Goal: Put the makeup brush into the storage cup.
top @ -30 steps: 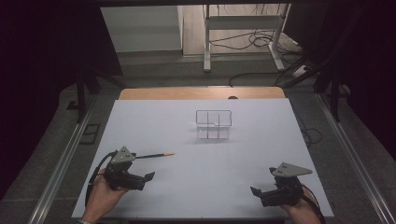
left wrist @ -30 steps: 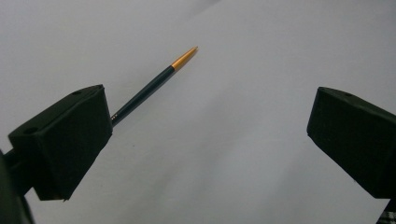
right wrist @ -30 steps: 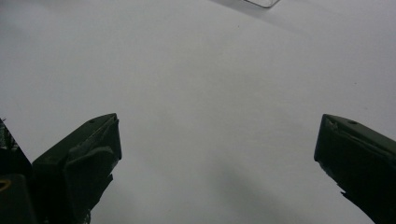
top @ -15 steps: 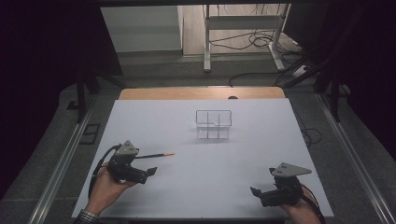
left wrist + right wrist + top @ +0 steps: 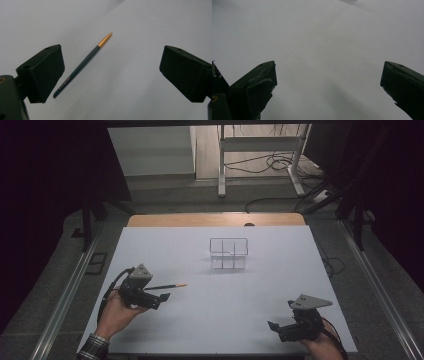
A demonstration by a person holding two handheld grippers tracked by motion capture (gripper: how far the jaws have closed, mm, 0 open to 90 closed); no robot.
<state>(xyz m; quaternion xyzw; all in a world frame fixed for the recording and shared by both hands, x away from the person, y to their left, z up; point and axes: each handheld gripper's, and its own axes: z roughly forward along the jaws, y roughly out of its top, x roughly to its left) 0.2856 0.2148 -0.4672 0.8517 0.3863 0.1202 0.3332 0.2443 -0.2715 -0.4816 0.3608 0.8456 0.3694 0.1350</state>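
Note:
A dark pen (image 5: 167, 286) with an orange tip lies on the white table (image 5: 210, 320) at the left. My left gripper (image 5: 162, 297) hovers just in front of it, pointing right. In the left gripper view the pen (image 5: 82, 65) lies slantwise between the two wide jaws of the left gripper (image 5: 111, 62), close to the left one and touched by neither. These jaws have just been closing a little and stand open. My right gripper (image 5: 274, 326) rests near the front right edge. In its own view the right gripper (image 5: 329, 72) is open over bare table.
A small clear box with compartments (image 5: 228, 253) stands in the middle of the table, toward the back. A wooden strip (image 5: 215, 219) borders the far edge. Metal rails run along both sides, and cables lie on the floor beyond.
The left hand has shifted slightly forward and to the right, closer along the pen. The pen, the clear box and the right gripper have stayed where they were.

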